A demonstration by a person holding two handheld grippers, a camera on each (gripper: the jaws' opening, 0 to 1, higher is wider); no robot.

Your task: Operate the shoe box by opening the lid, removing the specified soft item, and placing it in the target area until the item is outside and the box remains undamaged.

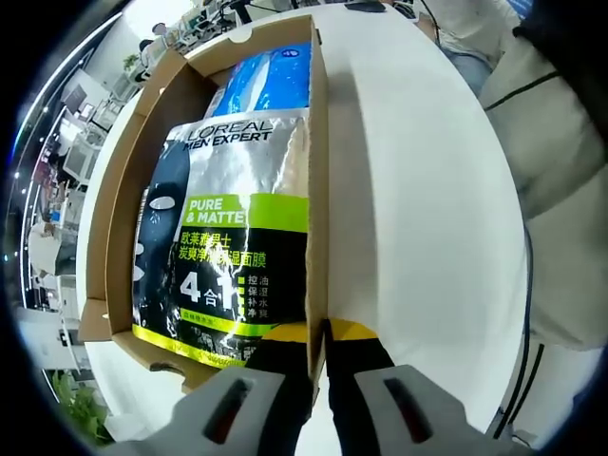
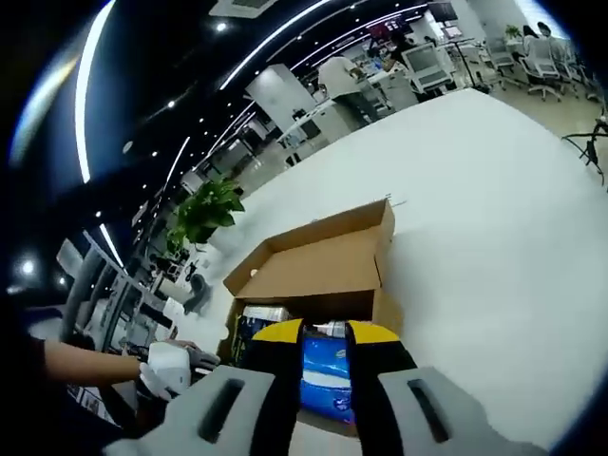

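Already opened: box (image 1: 123,190) on white bench (image 1: 427,209), lid (image 2: 318,261) folded back. Inside, silver pack (image 1: 228,237) lying flat over blue pack (image 1: 271,81). Left tongs (image 1: 318,332) straddling the box's side wall, apparently clamped on it to steady the box. Right tongs (image 2: 323,337) hovering above the blue pack, parted, holding nothing. Probably the removal step: next, lowering right tongs and pinching a pack without tearing cardboard.

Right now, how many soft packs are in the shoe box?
2 visible. L'Oreal Men Expert pouch lies on top, nearest the left gripper; blue pack lies partly under it toward the shoe box far end. More may be hidden beneath.
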